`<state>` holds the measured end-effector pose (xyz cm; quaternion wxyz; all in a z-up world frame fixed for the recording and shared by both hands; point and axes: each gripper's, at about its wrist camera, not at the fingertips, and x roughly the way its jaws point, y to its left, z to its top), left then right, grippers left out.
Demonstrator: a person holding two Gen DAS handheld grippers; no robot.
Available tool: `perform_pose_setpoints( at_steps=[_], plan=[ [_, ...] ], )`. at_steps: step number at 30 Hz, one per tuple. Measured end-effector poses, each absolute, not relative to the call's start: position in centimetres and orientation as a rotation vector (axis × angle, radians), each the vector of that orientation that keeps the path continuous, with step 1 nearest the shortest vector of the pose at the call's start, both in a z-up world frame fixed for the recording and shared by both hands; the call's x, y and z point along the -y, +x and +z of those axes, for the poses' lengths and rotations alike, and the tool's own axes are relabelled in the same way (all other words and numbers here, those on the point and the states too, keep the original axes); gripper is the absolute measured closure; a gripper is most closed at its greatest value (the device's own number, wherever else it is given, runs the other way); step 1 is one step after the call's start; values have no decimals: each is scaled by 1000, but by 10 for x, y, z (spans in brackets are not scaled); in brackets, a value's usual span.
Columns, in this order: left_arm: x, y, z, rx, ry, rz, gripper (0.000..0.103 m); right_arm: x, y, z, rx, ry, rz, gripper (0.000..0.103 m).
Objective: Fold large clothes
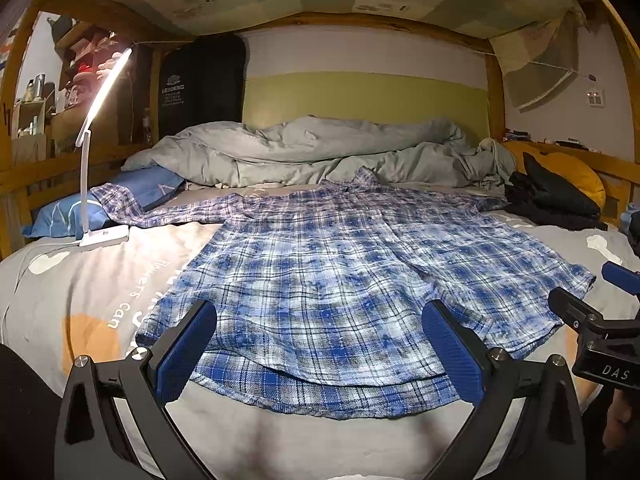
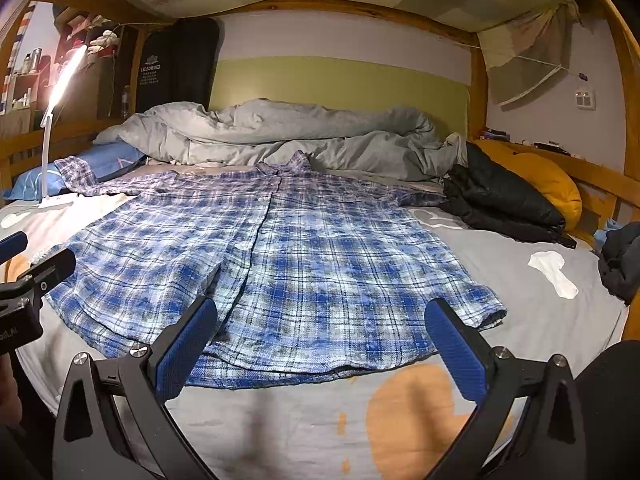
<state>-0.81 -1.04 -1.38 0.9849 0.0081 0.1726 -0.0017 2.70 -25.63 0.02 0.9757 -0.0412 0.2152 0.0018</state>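
A blue and white plaid shirt [image 1: 340, 272] lies spread flat, front up and buttoned, on the grey bed sheet [image 1: 100, 292], collar toward the far wall; it also shows in the right wrist view [image 2: 280, 260]. Its left sleeve stretches out toward the lamp. My left gripper [image 1: 320, 344] is open and empty, hovering over the shirt's near hem. My right gripper [image 2: 320, 344] is open and empty, over the hem further right. The right gripper's body shows at the right edge of the left wrist view [image 1: 600, 328].
A lit white desk lamp [image 1: 96, 152] stands on the bed at left beside a blue pillow [image 1: 80, 208]. A crumpled grey duvet [image 1: 320, 148] lies behind the shirt. Dark clothes [image 2: 508, 200] and a yellow cushion [image 2: 548, 184] lie at right. Wooden bunk frame surrounds the bed.
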Motion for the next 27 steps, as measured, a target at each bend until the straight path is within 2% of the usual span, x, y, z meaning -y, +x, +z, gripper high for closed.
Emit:
perform_pose_setpoints(
  at_steps=[27],
  plan=[
    [12, -2, -19, -376, 56, 17, 0, 255, 34, -4, -472, -96, 3, 0]
  ],
)
